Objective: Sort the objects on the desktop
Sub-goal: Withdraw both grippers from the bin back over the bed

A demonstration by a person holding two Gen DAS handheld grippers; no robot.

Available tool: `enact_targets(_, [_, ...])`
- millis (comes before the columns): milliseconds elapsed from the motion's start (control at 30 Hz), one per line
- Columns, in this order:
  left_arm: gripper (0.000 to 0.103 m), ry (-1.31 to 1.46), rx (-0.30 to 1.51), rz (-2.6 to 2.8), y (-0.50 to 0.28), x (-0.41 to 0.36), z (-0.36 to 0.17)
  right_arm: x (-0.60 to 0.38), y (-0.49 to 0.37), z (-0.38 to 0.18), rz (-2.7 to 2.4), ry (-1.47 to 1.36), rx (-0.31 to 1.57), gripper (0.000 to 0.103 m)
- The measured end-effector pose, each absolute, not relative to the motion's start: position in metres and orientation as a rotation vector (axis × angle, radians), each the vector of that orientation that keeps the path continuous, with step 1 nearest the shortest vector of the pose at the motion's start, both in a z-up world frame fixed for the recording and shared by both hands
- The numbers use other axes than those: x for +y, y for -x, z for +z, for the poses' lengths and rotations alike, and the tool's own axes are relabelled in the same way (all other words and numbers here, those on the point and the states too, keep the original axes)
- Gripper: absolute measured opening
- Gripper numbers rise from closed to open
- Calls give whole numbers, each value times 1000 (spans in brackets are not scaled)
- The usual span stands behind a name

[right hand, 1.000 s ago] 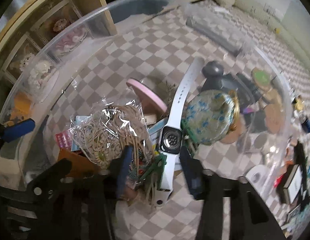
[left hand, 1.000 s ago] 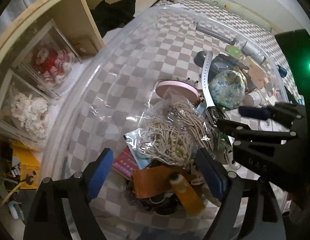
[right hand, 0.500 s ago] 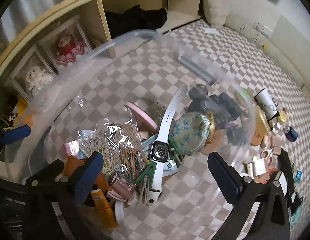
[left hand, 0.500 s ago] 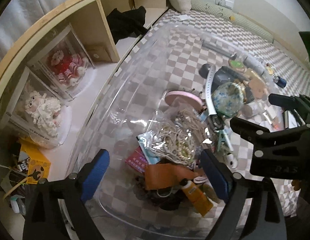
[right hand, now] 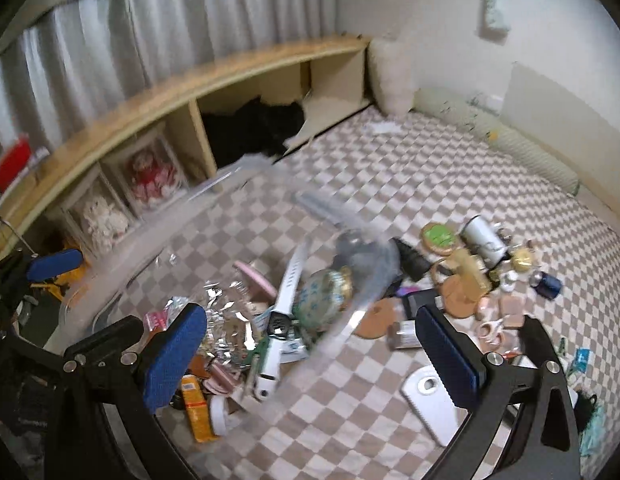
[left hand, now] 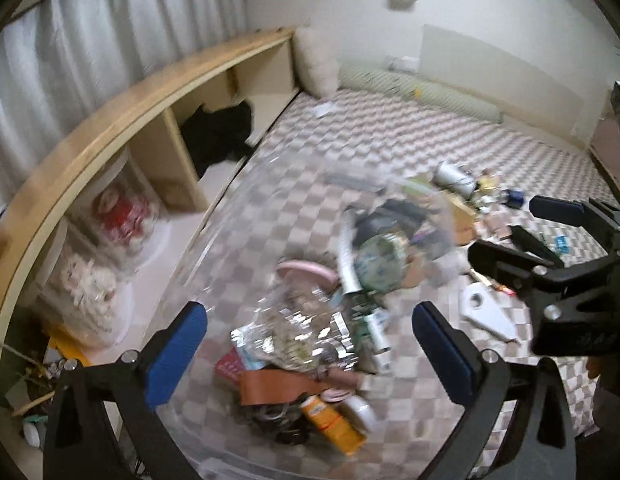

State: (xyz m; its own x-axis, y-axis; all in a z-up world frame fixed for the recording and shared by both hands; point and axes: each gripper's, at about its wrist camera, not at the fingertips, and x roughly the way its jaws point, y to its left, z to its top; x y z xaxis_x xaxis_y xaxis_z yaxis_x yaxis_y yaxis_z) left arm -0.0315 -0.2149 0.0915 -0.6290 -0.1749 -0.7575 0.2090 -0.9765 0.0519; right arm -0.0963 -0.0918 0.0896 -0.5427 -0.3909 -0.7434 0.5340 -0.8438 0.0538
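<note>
Left wrist view: a clear plastic tub (left hand: 213,264), blurred by motion, sits on the brown-and-white checkered surface (left hand: 410,136) beside a low wooden shelf (left hand: 109,128). Inside it lies a heap: a crinkled clear bag of beige cord (left hand: 293,332), a tan leather strip (left hand: 277,386), an orange squeeze tube (left hand: 334,424), a round pink disc (left hand: 305,270), a white watch strap (left hand: 346,260) and a blue floral round pouch (left hand: 376,264). The left gripper (left hand: 310,352) hangs above the heap with its blue-padded fingers spread wide, holding nothing. The right gripper (left hand: 558,240) shows at the right edge; its state cannot be told here.

Right wrist view: the right gripper (right hand: 310,356) is wide open and empty over the tub's near wall (right hand: 350,320). The white smartwatch (right hand: 279,320) lies in the tub against the floral pouch (right hand: 324,296). Outside the tub, to the right, loose items crowd the checkered surface: a white cylindrical can (right hand: 482,240), a green-topped round lid (right hand: 440,236), a dark blue small bottle (right hand: 546,284) and a white flat plastic piece (right hand: 434,404).
</note>
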Motion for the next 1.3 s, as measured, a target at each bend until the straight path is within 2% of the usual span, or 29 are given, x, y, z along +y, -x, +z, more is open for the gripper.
enact_targets(233, [103,-1067,-25,-2817,25,-154,105,-4,75,107,-2496,-923,192,103])
enact_targets(400, [103,-1012,4,-2957,24,-112,98,61,56,98,-2540,-857,80,103])
enact_targets(567, [103,-1001,16,-3067,27,-71,78,109,40,77,-2644,-835,83,103])
enact_targets(1000, [103,-1132,4,-3150,45,8,-11,190,28,-42,-2773,-1086,16,103])
enact_targets(1300, [103,-1229,-1,-3142,56,26,-75,237,24,-121,-2787,-1288,-13,103])
